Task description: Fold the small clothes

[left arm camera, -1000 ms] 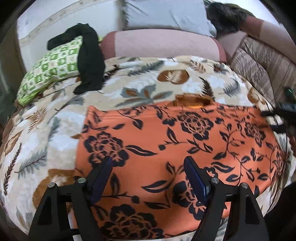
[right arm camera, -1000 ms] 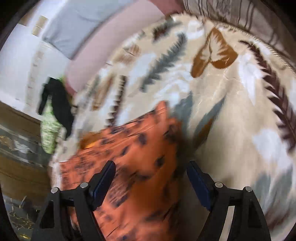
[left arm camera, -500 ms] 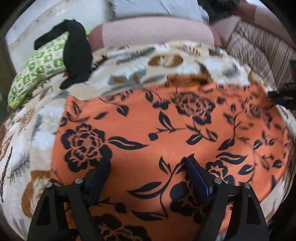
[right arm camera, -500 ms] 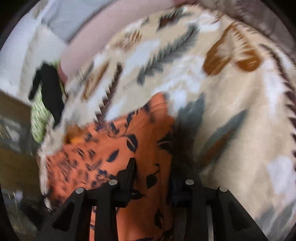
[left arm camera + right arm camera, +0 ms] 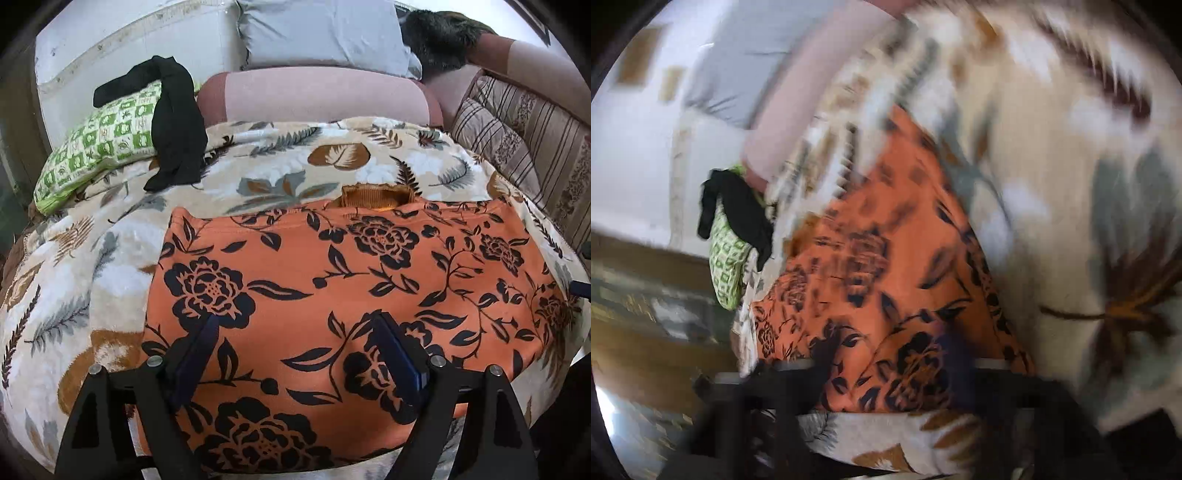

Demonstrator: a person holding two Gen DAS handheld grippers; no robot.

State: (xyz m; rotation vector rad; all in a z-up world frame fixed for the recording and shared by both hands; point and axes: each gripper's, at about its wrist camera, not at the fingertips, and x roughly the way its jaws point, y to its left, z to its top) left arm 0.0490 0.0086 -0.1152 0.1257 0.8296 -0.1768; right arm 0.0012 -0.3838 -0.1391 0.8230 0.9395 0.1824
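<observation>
An orange garment with black flowers [image 5: 332, 288] lies spread flat on a leaf-patterned blanket [image 5: 92, 266] on a bed. My left gripper [image 5: 295, 354] is open and empty, hovering over the garment's near part. The right wrist view is blurred by motion. There the garment [image 5: 886, 288] runs up from my right gripper [image 5: 886, 384], whose dark fingers are smeared at the garment's near edge. I cannot tell how its jaws stand or whether cloth is between them.
A green patterned pillow [image 5: 99, 144] with a black garment [image 5: 177, 122] draped on it lies at the back left. A pink bolster [image 5: 317, 96] and a grey pillow [image 5: 321, 33] sit at the head. Striped cushions [image 5: 524, 147] line the right side.
The left gripper pulled back and up a little, staying open. The right gripper narrowed half a second ago, then swung fast to the garment's edge, now blurred.
</observation>
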